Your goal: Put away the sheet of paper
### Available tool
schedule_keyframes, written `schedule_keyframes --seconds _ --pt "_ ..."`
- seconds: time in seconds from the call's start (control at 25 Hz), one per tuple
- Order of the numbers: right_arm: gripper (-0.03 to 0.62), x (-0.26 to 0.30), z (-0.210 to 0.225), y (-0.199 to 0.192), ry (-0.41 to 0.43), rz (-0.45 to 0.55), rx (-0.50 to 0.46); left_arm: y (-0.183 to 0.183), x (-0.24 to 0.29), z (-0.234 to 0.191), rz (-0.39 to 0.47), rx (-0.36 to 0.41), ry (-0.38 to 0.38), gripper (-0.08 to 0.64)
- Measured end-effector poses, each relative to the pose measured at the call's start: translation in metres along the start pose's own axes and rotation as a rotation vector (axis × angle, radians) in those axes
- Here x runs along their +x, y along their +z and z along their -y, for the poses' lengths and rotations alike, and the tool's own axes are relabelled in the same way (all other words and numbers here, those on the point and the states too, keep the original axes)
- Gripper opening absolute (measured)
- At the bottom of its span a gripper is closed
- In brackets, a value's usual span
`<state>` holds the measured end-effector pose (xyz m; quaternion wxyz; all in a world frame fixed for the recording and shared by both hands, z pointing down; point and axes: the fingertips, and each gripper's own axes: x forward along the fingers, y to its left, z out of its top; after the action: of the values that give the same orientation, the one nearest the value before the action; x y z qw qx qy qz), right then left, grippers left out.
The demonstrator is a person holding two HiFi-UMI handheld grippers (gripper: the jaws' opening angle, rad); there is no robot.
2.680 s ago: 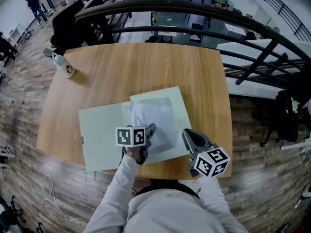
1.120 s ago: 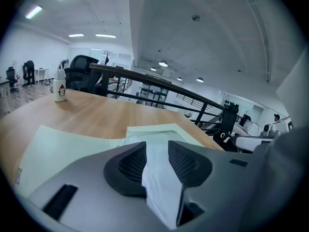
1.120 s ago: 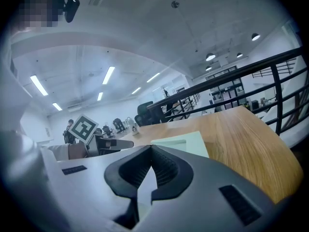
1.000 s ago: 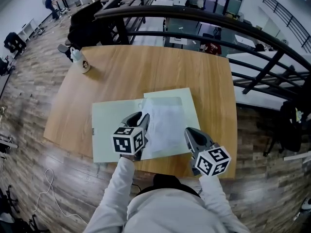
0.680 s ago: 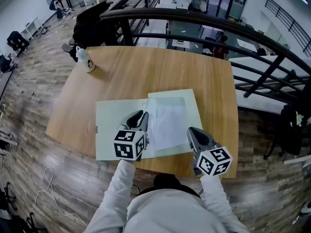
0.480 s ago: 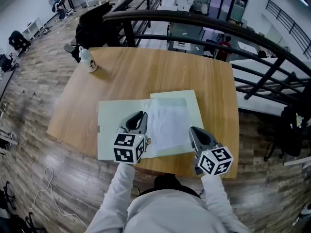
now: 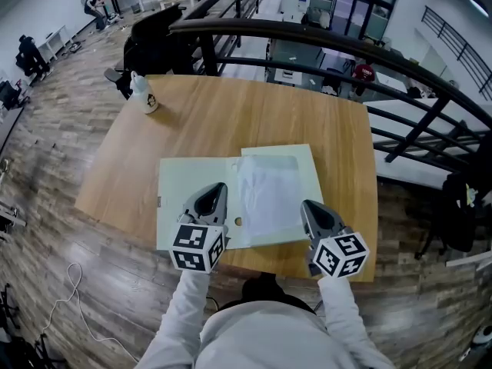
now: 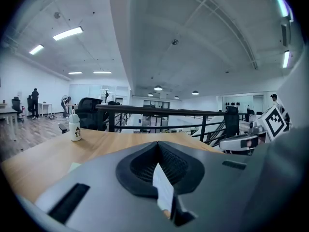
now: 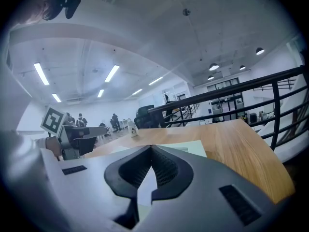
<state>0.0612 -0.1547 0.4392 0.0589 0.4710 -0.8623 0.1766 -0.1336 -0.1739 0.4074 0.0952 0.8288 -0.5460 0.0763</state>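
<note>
A pale green folder [image 7: 181, 187] lies open on the wooden table [image 7: 231, 114]. The white sheet of paper [image 7: 267, 194] rests flat on its right half. My left gripper [image 7: 213, 195] hovers over the left half near the fold; its jaws have just been closing and now meet, with nothing seen between them. My right gripper [image 7: 310, 209] hangs at the folder's right edge, shut and empty. In the left gripper view the jaw tips [image 8: 157, 146] touch. The right gripper view shows its tips [image 9: 151, 149] together above the folder [image 9: 186, 149].
A small white bottle [image 7: 144, 94] stands at the table's far left corner, also in the left gripper view [image 8: 74, 128]. A dark curved railing [image 7: 307, 41] runs behind the table. The table's near edge is just beyond the folder, at my body.
My left gripper has lifted off the sheet, drawn back toward me and left, and shut. The sheet, bulged earlier, now lies flat. The right gripper has stayed put.
</note>
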Motion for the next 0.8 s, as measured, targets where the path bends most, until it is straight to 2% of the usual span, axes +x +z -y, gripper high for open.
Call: schedule_keyframes --seconds 0.52,0.8 --pt "0.026 -0.002 -0.003 0.006 -0.005 0.035 -0.032 -0.004 -0.026 0.004 0.039 -0.006 0.000 0.017" --pt "0.026 -0.003 0.001 0.007 -0.027 0.017 -0.084 -0.004 -0.027 0.007 0.046 -0.011 -0.001 0.017"
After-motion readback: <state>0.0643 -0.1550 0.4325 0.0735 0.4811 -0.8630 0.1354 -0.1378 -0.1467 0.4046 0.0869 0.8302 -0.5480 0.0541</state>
